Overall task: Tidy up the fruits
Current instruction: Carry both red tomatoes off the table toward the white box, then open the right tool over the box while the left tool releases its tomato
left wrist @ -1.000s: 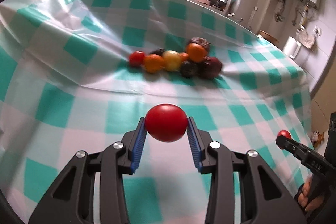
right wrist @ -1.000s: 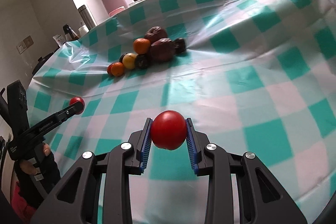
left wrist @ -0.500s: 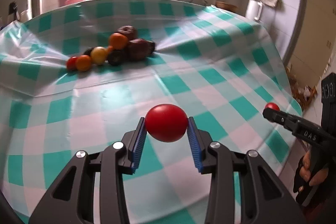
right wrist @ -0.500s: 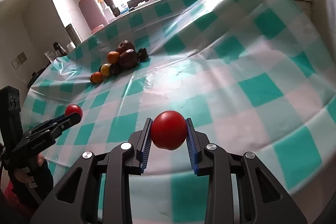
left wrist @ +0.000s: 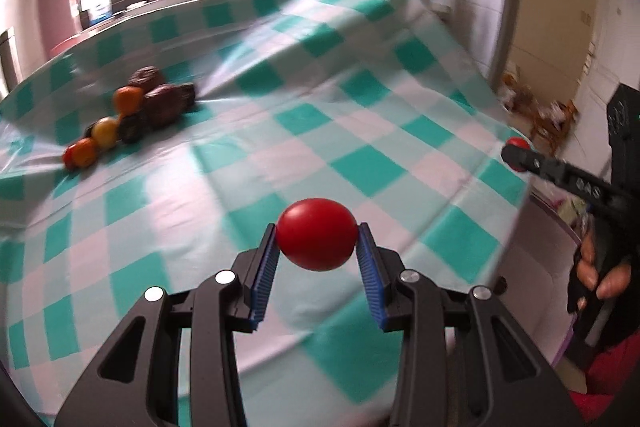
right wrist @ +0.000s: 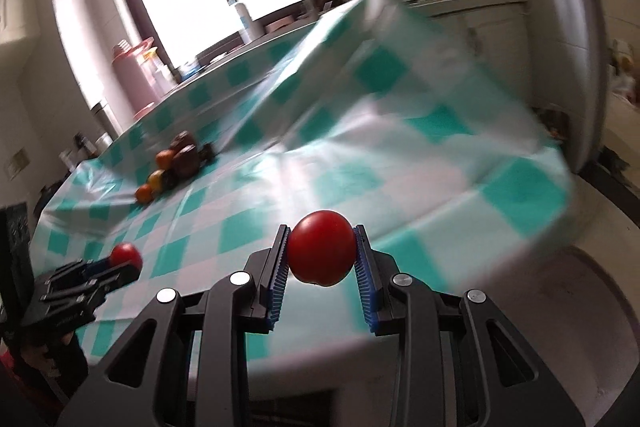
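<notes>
Red round tomatoes sit clamped one in each black two-finger gripper, left and right, both held level above the near edge of the teal-and-white checked tablecloth, well apart from the fruit pile.

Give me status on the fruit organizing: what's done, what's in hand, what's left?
Done: nothing visibly sorted; no bin or destination is clearly in view. In hand: the left gripper is shut on a red tomato, and the right gripper is shut on a second red tomato, both lifted off the checked tablecloth. Left: the fruit pile of orange, yellow and dark pieces sits clustered on the cloth.
</notes>
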Demonstrator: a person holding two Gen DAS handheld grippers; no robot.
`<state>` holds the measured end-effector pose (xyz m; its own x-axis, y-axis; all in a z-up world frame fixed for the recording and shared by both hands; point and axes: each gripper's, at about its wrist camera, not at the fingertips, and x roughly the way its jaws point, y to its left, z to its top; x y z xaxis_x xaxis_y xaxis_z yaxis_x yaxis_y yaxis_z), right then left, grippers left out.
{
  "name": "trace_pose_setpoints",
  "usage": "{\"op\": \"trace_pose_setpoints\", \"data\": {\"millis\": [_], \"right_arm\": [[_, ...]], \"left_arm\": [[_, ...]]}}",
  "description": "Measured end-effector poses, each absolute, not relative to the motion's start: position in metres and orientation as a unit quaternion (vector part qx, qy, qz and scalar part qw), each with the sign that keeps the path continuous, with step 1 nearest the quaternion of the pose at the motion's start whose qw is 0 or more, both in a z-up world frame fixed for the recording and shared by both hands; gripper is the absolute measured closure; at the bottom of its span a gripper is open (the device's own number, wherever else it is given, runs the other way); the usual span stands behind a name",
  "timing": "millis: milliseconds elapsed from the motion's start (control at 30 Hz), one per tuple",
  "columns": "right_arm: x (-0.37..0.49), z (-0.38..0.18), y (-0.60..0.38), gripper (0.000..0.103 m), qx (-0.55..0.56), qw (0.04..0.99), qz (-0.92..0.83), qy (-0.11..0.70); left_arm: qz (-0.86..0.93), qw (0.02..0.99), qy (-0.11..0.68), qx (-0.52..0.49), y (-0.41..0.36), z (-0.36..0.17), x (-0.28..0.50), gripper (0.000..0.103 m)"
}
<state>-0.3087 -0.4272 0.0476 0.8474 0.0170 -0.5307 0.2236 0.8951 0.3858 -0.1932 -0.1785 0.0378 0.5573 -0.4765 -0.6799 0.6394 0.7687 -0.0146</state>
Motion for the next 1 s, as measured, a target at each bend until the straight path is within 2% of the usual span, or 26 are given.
{"op": "trace_pose_setpoints", "data": {"millis": [400,633,800,1000], "right_arm": [[-0.366,0.014,-0.504,0.072,0.247,0.909,-0.180,0.283],[-0.363,-0.028,-0.530,0.072,0.199,0.870,-0.235,0.385],[-0.341,-0.065,-0.530,0.072,0.165,0.837,-0.229,0.469],[-0.319,-0.109,-0.529,0.072,0.166,0.803,-0.222,0.527]], "left_arm": [[-0.430,0.817,0.319,0.216,-0.273,0.029,-0.260,0.064],[-0.509,0.749,0.328,0.271,-0.328,0.000,-0.304,0.064],[-0.528,0.698,0.356,0.328,-0.367,-0.049,-0.322,0.064],[-0.499,0.670,0.398,0.379,-0.403,-0.104,-0.314,0.063]]}}
